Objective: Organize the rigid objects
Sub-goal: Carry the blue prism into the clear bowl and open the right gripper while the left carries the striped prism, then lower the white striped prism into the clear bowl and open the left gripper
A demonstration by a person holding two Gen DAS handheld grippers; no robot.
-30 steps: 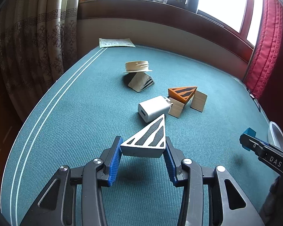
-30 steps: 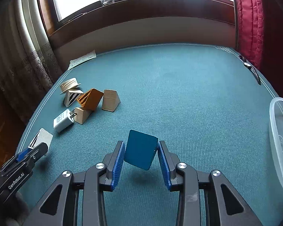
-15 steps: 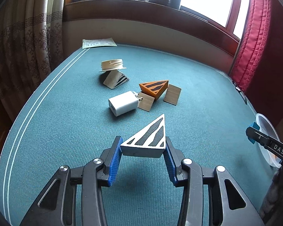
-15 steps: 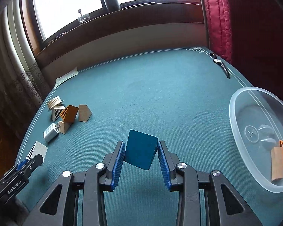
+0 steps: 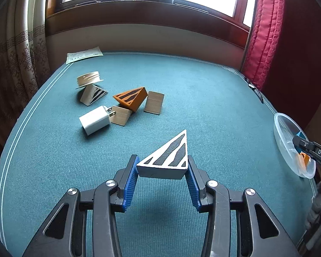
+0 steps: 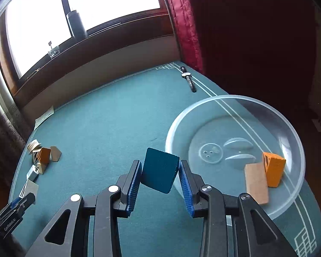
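Observation:
My left gripper (image 5: 162,169) is shut on a white wedge with black stripes (image 5: 167,160), held above the teal table. My right gripper (image 6: 160,171) is shut on a dark blue block (image 6: 159,172), just left of a clear plastic bowl (image 6: 293,128). Inside that bowl lie an orange wedge (image 6: 274,169) and a tan wooden piece (image 6: 256,183). In the left wrist view the bowl (image 5: 282,132) shows at the right edge with the right gripper's tip over it. A loose pile sits far left: a white charger (image 5: 94,120), an orange striped wedge (image 5: 130,98), wooden blocks (image 5: 154,106) and a cream spool (image 5: 88,79).
A paper sheet (image 5: 84,54) lies at the table's far left corner. A wristwatch (image 6: 188,78) rests near the far right edge. Red curtain (image 5: 265,32) hangs right, patterned curtain (image 5: 17,49) left, with a wooden window sill behind.
Both grippers have swung to the right with their pieces still gripped. The bowl has come into view close beside the right gripper, and the pile has slid to the left.

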